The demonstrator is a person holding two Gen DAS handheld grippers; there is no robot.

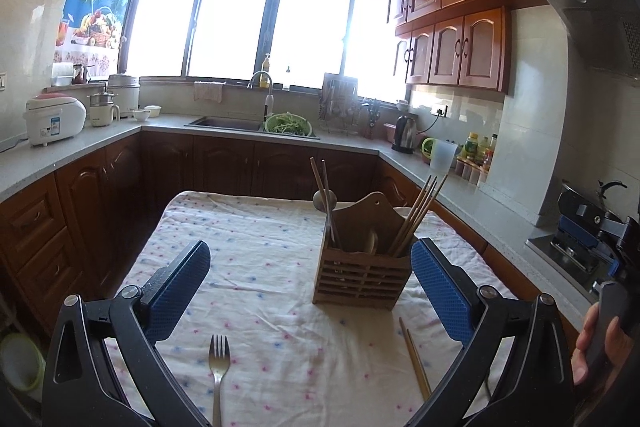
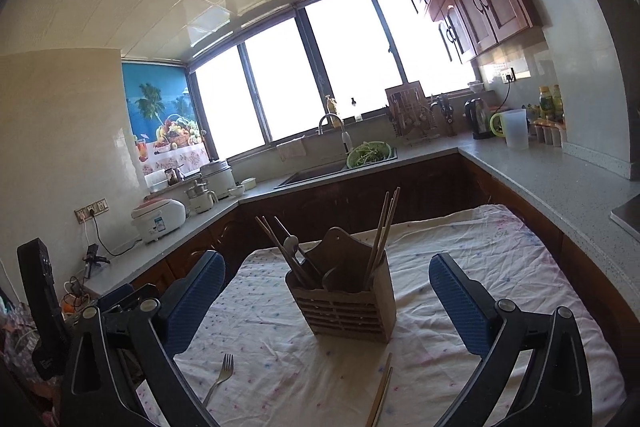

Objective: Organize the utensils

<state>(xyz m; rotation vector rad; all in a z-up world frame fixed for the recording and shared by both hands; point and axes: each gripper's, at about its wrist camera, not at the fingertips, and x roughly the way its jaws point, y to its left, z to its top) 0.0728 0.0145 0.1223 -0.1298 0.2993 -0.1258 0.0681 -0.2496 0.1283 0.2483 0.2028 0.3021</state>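
Utensil sorting, table station: two pieces are lying loose, both tools are hanging unloaded.

The left gripper (image 1: 310, 291) and the right gripper (image 2: 326, 303) are both standing spread wide, pinching nothing. The fork (image 1: 218, 367) and the chopstick pair (image 1: 416, 359) are lying flat on the dotted cloth (image 1: 260, 247), in front of the wooden caddy (image 1: 362, 267), which is already holding chopsticks and a spoon. Likely best: closing across each handle low to the cloth, lifting level, then dropping it upright into a compartment. The upright sticks are crowding the openings; the wrinkled cloth may be snagging. Counters, sink and kettle are standing well apart.
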